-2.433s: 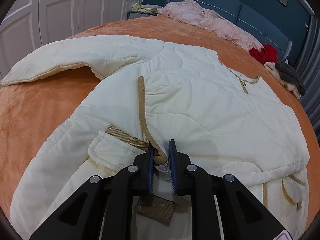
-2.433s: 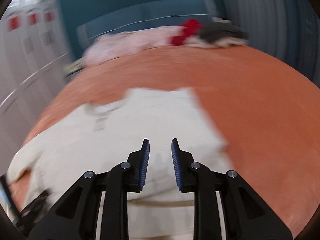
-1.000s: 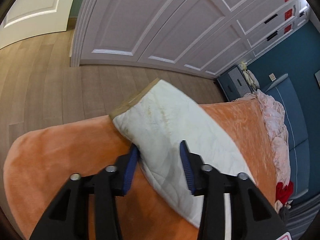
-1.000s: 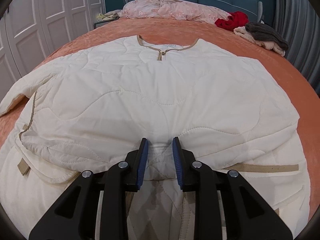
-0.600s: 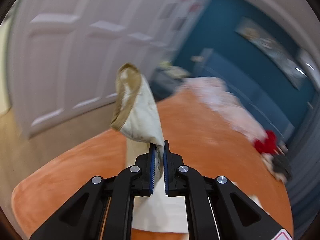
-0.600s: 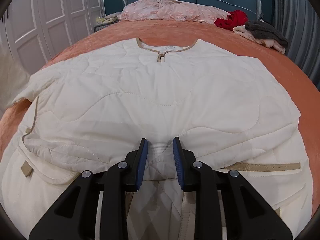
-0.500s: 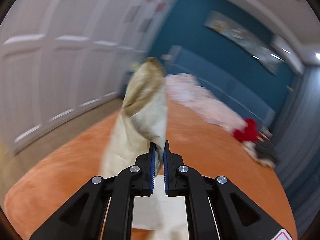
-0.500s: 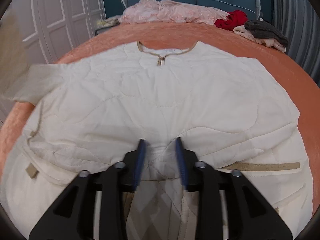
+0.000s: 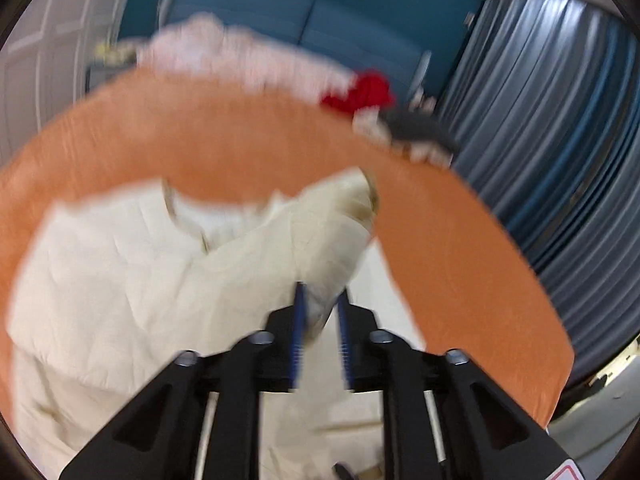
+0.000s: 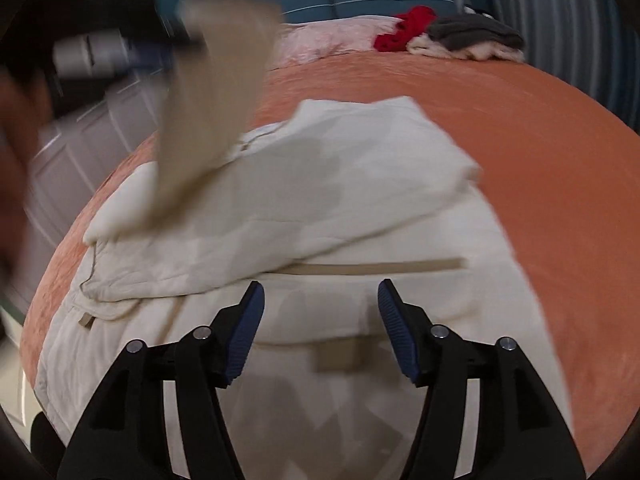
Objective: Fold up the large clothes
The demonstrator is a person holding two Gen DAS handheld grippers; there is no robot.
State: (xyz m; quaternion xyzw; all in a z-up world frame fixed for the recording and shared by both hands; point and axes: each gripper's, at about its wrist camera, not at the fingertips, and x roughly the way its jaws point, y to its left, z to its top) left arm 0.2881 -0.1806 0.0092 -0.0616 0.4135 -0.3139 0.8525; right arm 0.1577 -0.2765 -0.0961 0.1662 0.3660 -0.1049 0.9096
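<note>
My left gripper [image 9: 320,316] has the sleeve [image 9: 320,236] between its blue pads, the jaws narrowed around the fabric; that view is blurred, so I can't tell how tight the pinch is. The sleeve rises ahead of the fingers, its cuff [image 9: 370,196] at the far end, over the jacket [image 9: 120,280], which lies spread on the orange bed [image 9: 240,140] below and to the left of the tool. My right gripper [image 10: 320,312] is wide open and holds nothing, poised just above the jacket's hem area, with a tan strip [image 10: 376,268] just ahead of its tips. Up and left of it, the lifted sleeve shows as a blurred tan shape. Far ahead lie pink bedding [image 10: 340,40], a red cloth [image 10: 408,26] and a grey cloth [image 10: 476,32].
</note>
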